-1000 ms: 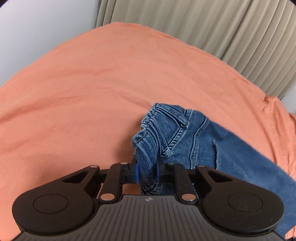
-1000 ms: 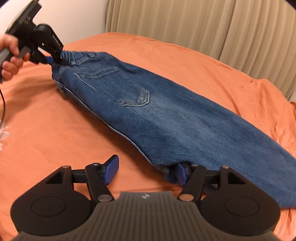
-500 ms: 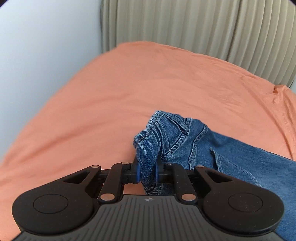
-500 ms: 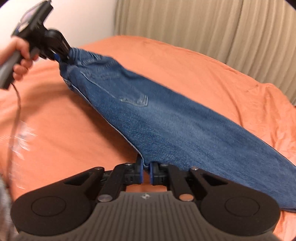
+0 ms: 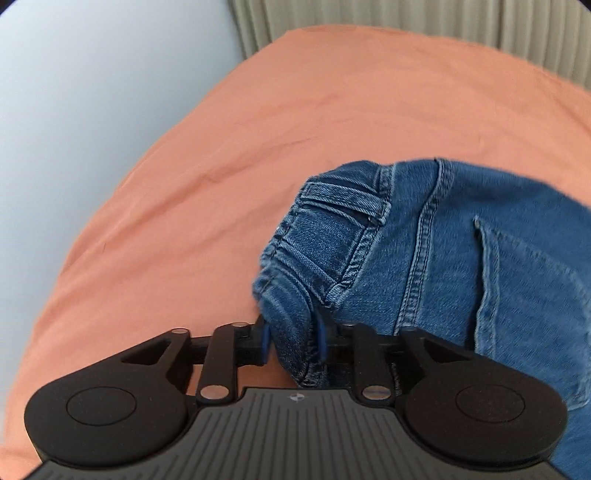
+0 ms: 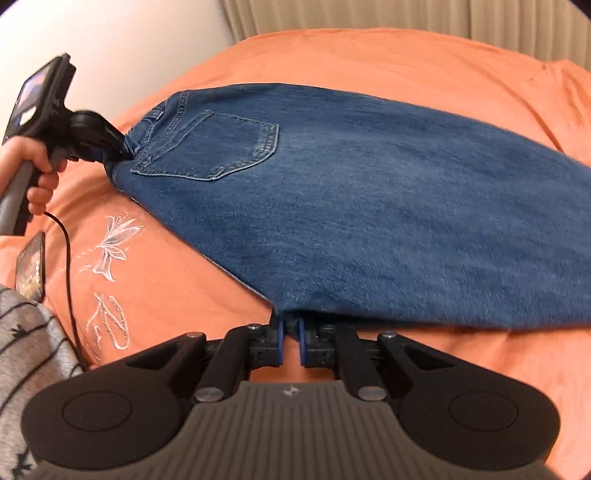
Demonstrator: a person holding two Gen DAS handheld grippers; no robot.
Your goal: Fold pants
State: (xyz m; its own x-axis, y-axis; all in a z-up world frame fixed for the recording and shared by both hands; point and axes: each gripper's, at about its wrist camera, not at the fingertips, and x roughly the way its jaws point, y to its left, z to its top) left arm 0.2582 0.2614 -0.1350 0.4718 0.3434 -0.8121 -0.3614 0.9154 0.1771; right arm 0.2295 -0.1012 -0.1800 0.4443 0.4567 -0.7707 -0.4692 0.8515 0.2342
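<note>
Denim this thick looks heavy and limp yet grippy, so the pants (image 6: 369, 192), stretched above the orange bed (image 6: 369, 59) across mid-frame, hold best where seams stiffen them: left gripper (image 5: 291, 339) jaws pinch the waistband, right gripper (image 6: 291, 345) jaws pinch the lower edge.

An orange bedsheet (image 6: 369, 55) fills the frame, white embroidery (image 6: 110, 243) lower left, a phone (image 6: 31, 269) at the left edge, beige curtains (image 6: 369, 14) along the top.
</note>
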